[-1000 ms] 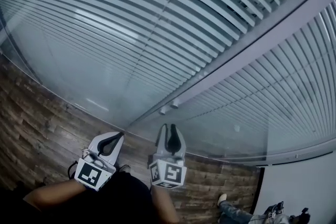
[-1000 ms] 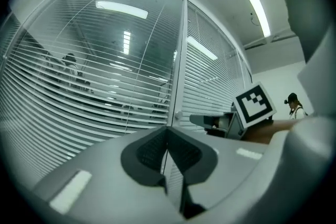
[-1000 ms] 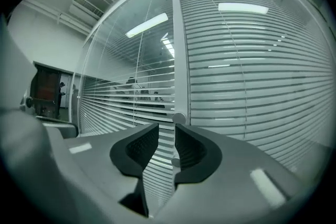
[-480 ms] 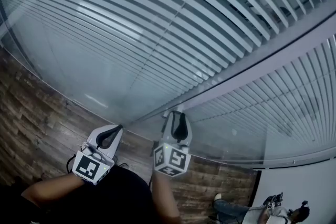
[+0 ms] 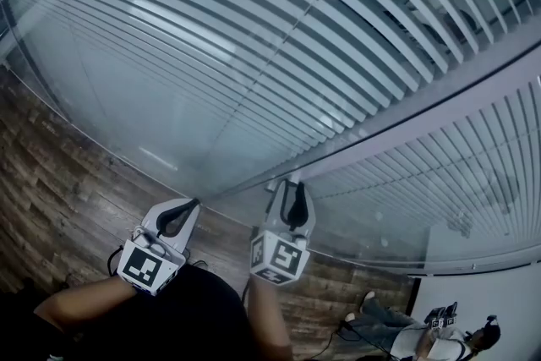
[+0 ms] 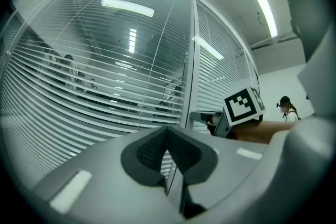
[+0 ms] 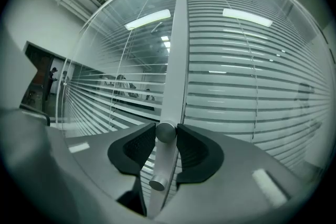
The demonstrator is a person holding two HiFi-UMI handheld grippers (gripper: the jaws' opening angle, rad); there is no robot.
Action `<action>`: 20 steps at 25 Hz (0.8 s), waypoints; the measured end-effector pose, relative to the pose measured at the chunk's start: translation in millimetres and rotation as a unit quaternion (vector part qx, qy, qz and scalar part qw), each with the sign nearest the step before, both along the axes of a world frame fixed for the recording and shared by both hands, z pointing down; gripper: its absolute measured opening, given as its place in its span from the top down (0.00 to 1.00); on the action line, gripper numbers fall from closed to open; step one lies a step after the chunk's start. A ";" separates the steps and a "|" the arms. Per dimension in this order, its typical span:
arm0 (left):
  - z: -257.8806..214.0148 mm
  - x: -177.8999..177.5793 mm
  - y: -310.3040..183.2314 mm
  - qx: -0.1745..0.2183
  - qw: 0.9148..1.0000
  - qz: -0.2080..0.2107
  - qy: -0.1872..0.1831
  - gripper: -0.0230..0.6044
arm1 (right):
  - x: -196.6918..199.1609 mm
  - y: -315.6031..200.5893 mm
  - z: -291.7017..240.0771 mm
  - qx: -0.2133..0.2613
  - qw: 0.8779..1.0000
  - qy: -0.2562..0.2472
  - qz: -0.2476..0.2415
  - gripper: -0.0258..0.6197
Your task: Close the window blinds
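White horizontal blinds (image 5: 254,30) hang behind a glass wall, split by a pale frame post (image 5: 439,110). Two round metal knobs sit on that post: an upper knob (image 7: 166,132) and a lower knob (image 7: 157,183). My right gripper (image 5: 292,186) reaches level at the post. Its jaws have just been opening, and the upper knob now sits between the pads, touching both. My left gripper (image 5: 193,203) hovers to its left, just short of the glass, shut with nothing in it. In the left gripper view the jaws of the left gripper (image 6: 168,131) meet, and the right gripper's marker cube (image 6: 242,105) shows beside the post.
Dark wood floor (image 5: 51,182) runs along the foot of the glass. A person (image 5: 473,338) sits on the floor at the lower right by a white wall. Several people (image 7: 121,84) are visible through the slats on the far side.
My right gripper has moved forward from the floor side up to the post and now has the upper knob between its jaws. The left gripper has shifted slightly toward the glass.
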State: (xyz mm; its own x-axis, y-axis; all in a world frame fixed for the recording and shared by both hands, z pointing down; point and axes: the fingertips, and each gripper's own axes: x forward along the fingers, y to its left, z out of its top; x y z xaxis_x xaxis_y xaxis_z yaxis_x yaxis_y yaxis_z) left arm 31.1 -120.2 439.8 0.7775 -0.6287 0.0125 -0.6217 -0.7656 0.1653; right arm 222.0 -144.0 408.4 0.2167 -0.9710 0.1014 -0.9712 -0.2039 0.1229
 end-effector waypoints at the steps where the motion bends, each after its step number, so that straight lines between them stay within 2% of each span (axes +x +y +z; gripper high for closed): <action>1: -2.5 0.6 -0.9 -0.001 1.000 -0.001 0.001 0.96 | -0.3 -1.4 -1.1 -0.007 1.000 0.021 -0.003 0.76; 5: -6.8 -3.4 6.5 0.002 1.000 -0.002 0.005 0.96 | -8.5 3.3 -4.2 -0.032 0.993 0.109 -0.018 0.76; 8: -4.6 -3.8 7.3 -0.002 1.000 -0.006 0.000 0.96 | -10.1 0.7 -7.3 -0.040 0.982 0.181 -0.028 0.76; 13: -5.9 -18.4 18.5 -0.012 1.000 -0.020 0.005 0.96 | -21.2 10.7 -10.7 -0.095 0.944 0.314 -0.036 0.76; 20: -16.6 -5.7 17.1 -0.015 1.000 -0.021 -0.002 0.96 | -13.0 0.4 -15.2 -0.142 0.885 0.441 -0.051 0.76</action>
State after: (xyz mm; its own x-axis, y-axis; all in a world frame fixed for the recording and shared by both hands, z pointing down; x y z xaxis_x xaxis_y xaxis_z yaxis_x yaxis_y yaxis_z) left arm 25.5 -103.1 423.2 0.7503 -0.6603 0.0337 -0.6539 -0.7336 0.1850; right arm 209.1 -143.5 393.1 0.2460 -0.9526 0.1789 -0.4845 0.0390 0.8739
